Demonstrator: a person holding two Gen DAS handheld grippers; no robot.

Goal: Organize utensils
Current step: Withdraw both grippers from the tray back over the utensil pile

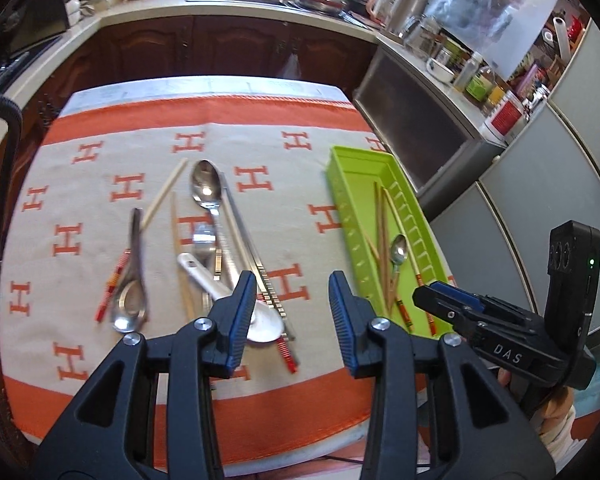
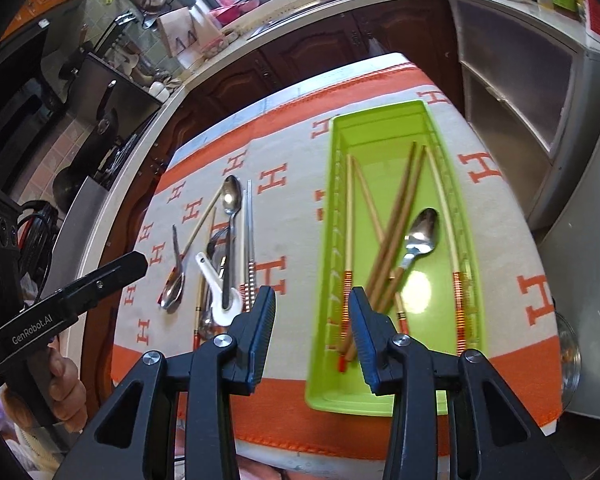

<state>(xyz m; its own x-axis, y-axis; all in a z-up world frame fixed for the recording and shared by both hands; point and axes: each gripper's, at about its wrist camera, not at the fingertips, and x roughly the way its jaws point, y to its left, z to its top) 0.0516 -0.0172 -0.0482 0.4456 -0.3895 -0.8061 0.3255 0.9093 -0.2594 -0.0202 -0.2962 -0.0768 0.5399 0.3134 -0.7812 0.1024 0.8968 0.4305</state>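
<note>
Both grippers, left (image 1: 292,312) and right (image 2: 312,332), hang parted and empty. Only the right wrist view shows the whole green tray (image 2: 380,124) with its chopsticks (image 2: 396,216) and teaspoon (image 2: 420,236); loose utensils (image 1: 208,224) fill the left view.

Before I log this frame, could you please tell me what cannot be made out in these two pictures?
- Near end of the green tray: right wrist view, hidden behind the right gripper, so the chopstick ends there are unseen.
- White spoon bowl: left wrist view, partly covered by the left gripper.
- Spoon at the pile's left: left wrist view, blurred.
- Fork: both views, buried under other utensils.
</note>
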